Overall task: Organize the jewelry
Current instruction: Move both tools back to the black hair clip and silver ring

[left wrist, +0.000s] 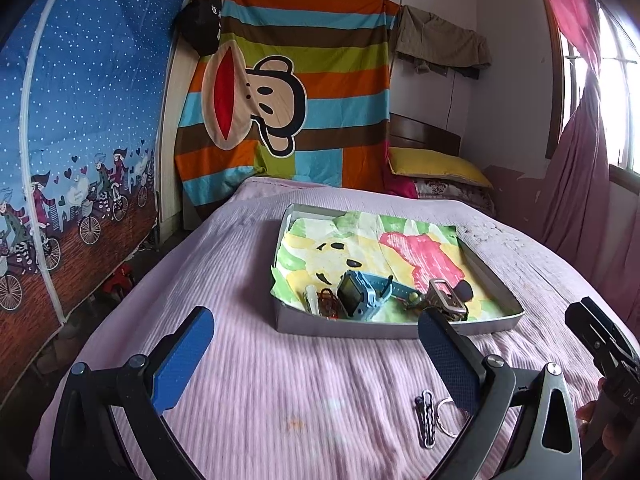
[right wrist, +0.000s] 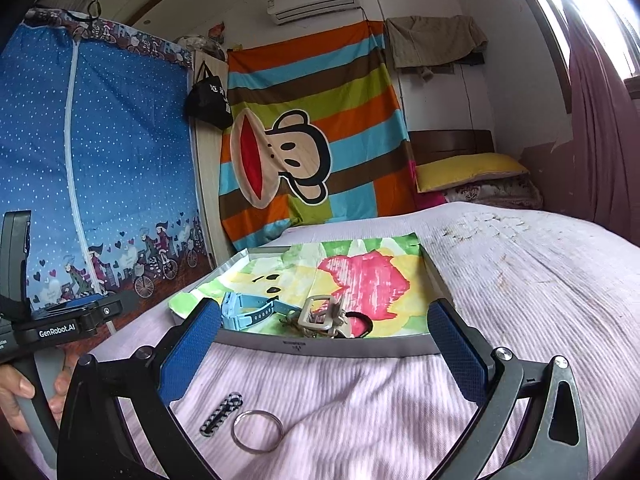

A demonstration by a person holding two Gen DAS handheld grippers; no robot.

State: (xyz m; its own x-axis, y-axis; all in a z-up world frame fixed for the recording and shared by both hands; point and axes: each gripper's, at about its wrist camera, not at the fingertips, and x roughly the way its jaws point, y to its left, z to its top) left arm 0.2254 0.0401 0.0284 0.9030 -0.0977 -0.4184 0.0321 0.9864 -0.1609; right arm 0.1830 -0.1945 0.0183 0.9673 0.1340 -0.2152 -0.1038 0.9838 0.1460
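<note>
Left gripper (left wrist: 316, 354): fingers spread wide with nothing between them, hovering over the pink bedspread (left wrist: 248, 264) just short of the tray's near wall.
Right gripper (right wrist: 326, 354): also wide apart and empty, blue pads either side of the tray's near edge in its own view; from the left camera its black body shows at the far right.
Tray (left wrist: 396, 330): shallow metal box lying on the bed, lined with a painted paper sheet (left wrist: 424, 248) in green, yellow and pink.
Blue watch (left wrist: 356, 294): in the tray's near left part, propped on edge, strap trailing right.
Other pieces in the tray: a silver buckle (left wrist: 446, 300) near the middle of the near wall, a small reddish chain item (left wrist: 328, 304) and a pale tube (left wrist: 311, 298) left of the watch; finer detail is too tangled to tell.
Hair clip (right wrist: 222, 414): slim dark clip lying on the bedspread, outside the tray, near side.
Ring (right wrist: 258, 430): metal hoop flat on the bedspread just right of the clip, apart from it, between the right gripper's fingers but untouched.
Hand (right wrist: 24, 392): wrapped round the left gripper's handle at the left edge.
</note>
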